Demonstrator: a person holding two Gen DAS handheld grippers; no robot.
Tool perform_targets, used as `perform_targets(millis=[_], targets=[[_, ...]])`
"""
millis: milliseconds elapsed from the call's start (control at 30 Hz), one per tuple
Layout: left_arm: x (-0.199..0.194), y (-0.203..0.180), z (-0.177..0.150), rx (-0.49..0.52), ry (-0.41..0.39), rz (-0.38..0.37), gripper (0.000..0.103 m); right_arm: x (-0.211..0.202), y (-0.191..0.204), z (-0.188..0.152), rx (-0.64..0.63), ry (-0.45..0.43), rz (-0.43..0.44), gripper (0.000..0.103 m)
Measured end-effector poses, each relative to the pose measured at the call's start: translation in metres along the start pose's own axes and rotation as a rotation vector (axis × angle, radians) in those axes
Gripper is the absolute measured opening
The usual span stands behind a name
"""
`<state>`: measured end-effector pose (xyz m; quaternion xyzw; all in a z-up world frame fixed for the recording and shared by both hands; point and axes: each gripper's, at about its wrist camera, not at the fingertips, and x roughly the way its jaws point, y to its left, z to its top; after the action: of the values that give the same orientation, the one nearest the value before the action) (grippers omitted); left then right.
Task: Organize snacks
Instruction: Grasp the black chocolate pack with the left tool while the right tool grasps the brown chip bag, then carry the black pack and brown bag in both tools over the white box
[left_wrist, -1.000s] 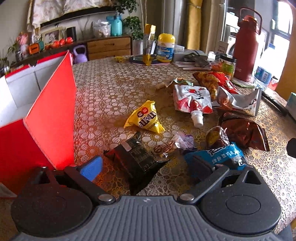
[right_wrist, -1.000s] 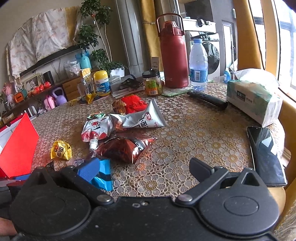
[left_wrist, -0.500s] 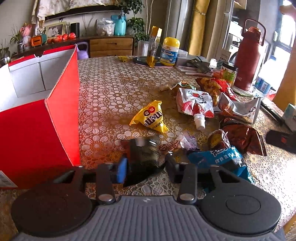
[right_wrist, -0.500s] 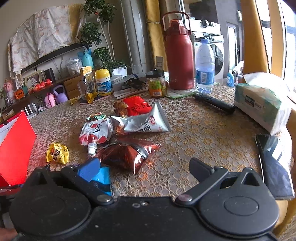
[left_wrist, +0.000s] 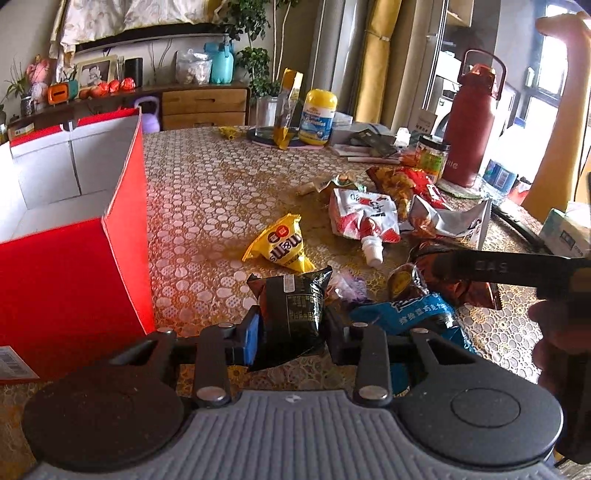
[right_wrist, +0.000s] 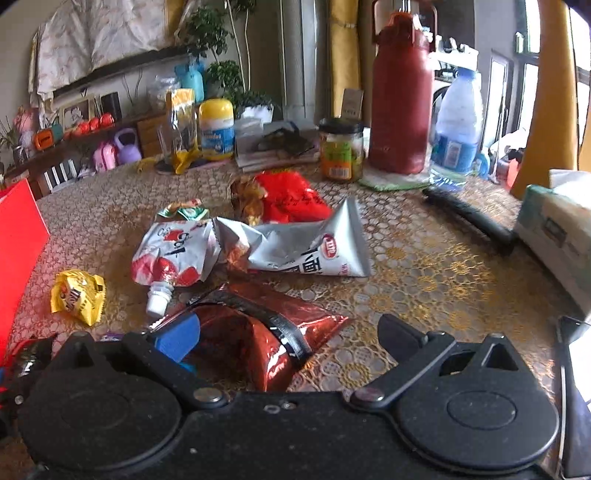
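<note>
My left gripper (left_wrist: 291, 328) is shut on a black snack packet (left_wrist: 291, 310) and holds it above the table. An open red box (left_wrist: 74, 229) with a white inside stands to its left. Loose snacks lie ahead: a yellow candy bag (left_wrist: 282, 247), a red-and-white spout pouch (left_wrist: 364, 218), a blue packet (left_wrist: 410, 314), a silver bag (right_wrist: 306, 247) and a dark red foil bag (right_wrist: 258, 332). My right gripper (right_wrist: 291, 332) is open and empty, low over the dark red foil bag. It also shows at the right of the left wrist view (left_wrist: 517, 273).
A red thermos (right_wrist: 400, 99), a water bottle (right_wrist: 456, 122), a jar (right_wrist: 341, 151) and a yellow-capped tub (right_wrist: 216, 129) stand at the table's back. A tissue box (right_wrist: 554, 229), a black remote (right_wrist: 469, 218) and a phone (right_wrist: 576, 369) lie at the right.
My left gripper closed on the black snack packet and lifted it off the table. My right gripper moved forward and lower over the dark red foil bag, still open.
</note>
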<state>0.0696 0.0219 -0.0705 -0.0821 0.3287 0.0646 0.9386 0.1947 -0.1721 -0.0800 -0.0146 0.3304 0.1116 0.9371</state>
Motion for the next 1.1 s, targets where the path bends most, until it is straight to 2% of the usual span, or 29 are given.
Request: perform_targets(millis=[300,400,467,633,833,1100], targets=[[-0.006,-0.001,0.003,0.007,-0.015,-0.01,0.035,0.017,0.002,0.0,0.035,0.028,0.042,0.101],[-0.008,-0.001,0.003,0.009,-0.019,-0.015,0.035,0.022,0.002,-0.003,0.049,0.042,0.069,0.092],[-0.011,-0.002,0.004,0.012,-0.024,-0.018,0.035,0.018,0.005,-0.006,0.037,0.022,0.079,0.074],[-0.018,-0.003,0.006,0.022,-0.042,-0.026,0.035,0.01,0.012,-0.008,0.047,0.004,0.094,0.056],[-0.033,-0.004,0.009,0.028,-0.07,-0.045,0.035,-0.006,0.011,-0.006,0.056,-0.036,0.092,0.046],[-0.062,0.0,0.02,0.019,-0.14,-0.06,0.035,-0.045,0.014,0.003,0.057,-0.124,0.09,0.044]])
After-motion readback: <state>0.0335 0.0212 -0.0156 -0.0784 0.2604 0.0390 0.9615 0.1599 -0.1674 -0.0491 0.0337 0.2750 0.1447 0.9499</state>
